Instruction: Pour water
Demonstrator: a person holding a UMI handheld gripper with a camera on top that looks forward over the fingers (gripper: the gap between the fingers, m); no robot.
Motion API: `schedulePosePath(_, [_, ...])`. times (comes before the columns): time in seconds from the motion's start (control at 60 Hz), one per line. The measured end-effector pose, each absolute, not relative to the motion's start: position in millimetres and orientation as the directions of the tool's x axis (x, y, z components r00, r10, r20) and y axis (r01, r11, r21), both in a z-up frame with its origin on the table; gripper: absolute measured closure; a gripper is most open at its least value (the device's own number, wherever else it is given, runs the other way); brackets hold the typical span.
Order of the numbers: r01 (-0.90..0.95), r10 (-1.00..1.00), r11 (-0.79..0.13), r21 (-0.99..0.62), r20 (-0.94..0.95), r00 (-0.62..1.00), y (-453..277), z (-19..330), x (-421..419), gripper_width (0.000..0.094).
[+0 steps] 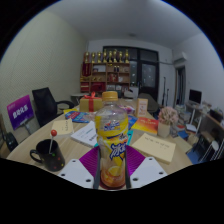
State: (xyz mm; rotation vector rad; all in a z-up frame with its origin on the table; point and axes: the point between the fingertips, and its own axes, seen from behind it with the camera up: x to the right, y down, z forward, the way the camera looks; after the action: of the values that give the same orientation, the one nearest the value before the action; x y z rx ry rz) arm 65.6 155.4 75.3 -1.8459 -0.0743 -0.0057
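A clear plastic bottle [112, 146] with a yellow and purple label and orange drink in its lower part stands upright between my two fingers. My gripper [112, 168] has its purple pads [89, 162] pressed against both sides of the bottle. It is held above the wooden table [40, 133]. A black mug [47, 154] with a red-tipped stick in it stands on the table to the left of my fingers.
Papers [153, 147] lie on the table to the right, a red gift box [91, 103] and several small items stand farther back. Black office chairs [43, 102] stand at the left, wooden shelves [105, 70] against the far wall.
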Motion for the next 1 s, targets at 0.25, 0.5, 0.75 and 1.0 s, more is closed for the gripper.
schedulePosePath(0.25, [-0.057, 0.054, -0.133, -0.989, -0.065, 0.996, 144.0, 78.3, 92.6, 0.0560])
schedulePosePath(0.5, [-0.027, 0.021, -0.119, -0.993, -0.030, 0.999, 132.6, 83.5, 100.5, 0.0477])
schedulePosePath(0.75, [0.008, 0.013, -0.322, -0.947, 0.004, 1.000, 101.7, 64.3, 91.0, 0.0104])
schedulePosePath(1.0, [-0.010, -0.145, -0.434, -0.901, 0.059, 0.988, -24.3, 93.9, 66.1, 0.0126])
